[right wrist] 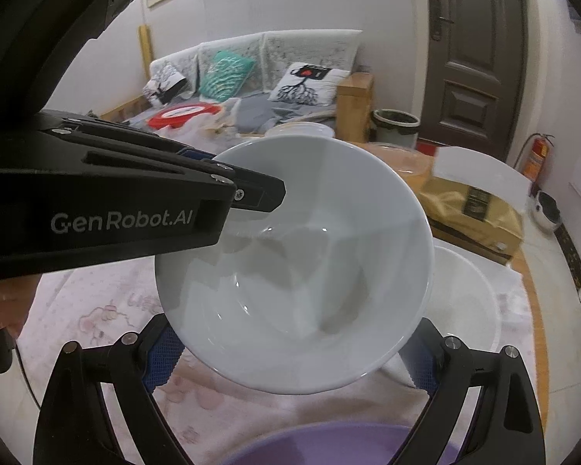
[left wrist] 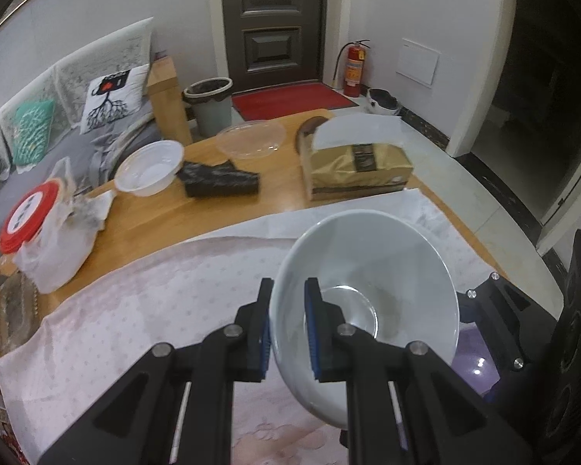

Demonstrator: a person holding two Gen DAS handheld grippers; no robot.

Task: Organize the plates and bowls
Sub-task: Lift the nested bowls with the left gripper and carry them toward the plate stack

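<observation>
The left tool (left wrist: 288, 325) was clamped on the rim of a glossy white ceramic bowl (left wrist: 368, 294), held tilted above the pink-clothed bench (left wrist: 135, 310). The right tool (right wrist: 290, 352) stood wide apart, beneath that bowl, over a purple plate (right wrist: 310, 445).

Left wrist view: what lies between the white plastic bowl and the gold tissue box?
A black wedge-shaped object, on the wooden table between white plastic bowl and gold tissue box; left wrist view.

dark door (left wrist: 274, 19), white walls, sofa (left wrist: 58, 124) behind wooden table (left wrist: 197, 213).
</observation>
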